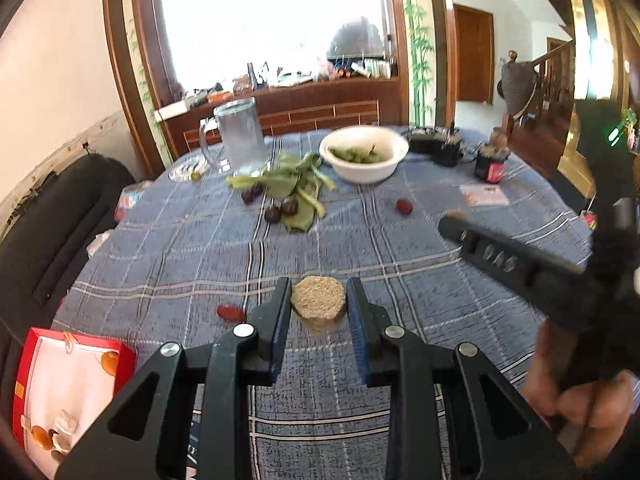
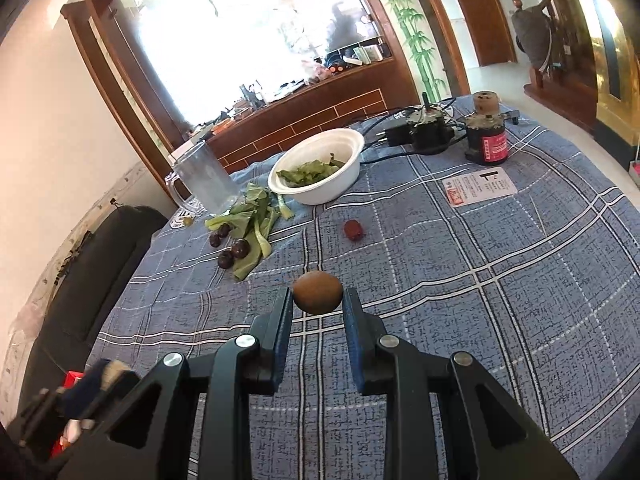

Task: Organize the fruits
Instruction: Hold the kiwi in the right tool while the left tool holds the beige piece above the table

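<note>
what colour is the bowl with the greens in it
White bowl; it shows best in the right wrist view.

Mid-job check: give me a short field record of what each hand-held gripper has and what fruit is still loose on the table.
left hand-held gripper: shut on round tan cake, lifted above the tablecloth
right hand-held gripper: shut on brown kiwi
loose red fruit: one near the table centre, one by the left gripper
dark plums: four, beside the green leaves
white bowl: holds greens
red box: open, at table edge
</note>
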Tool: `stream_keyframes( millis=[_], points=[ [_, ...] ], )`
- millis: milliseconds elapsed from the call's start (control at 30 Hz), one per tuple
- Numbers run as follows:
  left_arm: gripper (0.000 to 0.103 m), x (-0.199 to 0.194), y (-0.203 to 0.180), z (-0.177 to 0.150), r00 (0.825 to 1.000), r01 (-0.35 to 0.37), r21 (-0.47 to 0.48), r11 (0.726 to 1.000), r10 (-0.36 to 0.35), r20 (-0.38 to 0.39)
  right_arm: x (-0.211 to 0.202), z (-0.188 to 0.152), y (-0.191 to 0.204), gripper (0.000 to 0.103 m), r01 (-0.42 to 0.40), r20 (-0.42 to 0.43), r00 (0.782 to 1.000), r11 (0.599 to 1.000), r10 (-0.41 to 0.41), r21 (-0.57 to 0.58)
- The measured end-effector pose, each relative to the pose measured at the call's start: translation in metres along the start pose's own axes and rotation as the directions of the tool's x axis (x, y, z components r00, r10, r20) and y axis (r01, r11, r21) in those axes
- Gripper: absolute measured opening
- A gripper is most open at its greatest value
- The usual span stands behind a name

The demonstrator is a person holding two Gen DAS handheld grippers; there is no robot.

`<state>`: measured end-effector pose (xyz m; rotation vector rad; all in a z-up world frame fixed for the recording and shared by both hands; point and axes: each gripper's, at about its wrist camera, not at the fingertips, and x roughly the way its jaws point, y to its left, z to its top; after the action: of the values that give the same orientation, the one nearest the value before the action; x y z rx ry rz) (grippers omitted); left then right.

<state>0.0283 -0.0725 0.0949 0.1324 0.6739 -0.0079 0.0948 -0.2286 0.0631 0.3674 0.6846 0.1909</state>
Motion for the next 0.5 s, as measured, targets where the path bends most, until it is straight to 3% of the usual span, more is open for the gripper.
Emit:
stream_keyframes(
  millis=[500],
  points=[
    [0.03,-0.011,0.004,0.007,0.999,0.016,-0.025,1.0,-0.016,0.03,0.004,0.0,0.012,0.025,-0.009,0.002,1.0,0.999,0.01,-0.038]
  ],
)
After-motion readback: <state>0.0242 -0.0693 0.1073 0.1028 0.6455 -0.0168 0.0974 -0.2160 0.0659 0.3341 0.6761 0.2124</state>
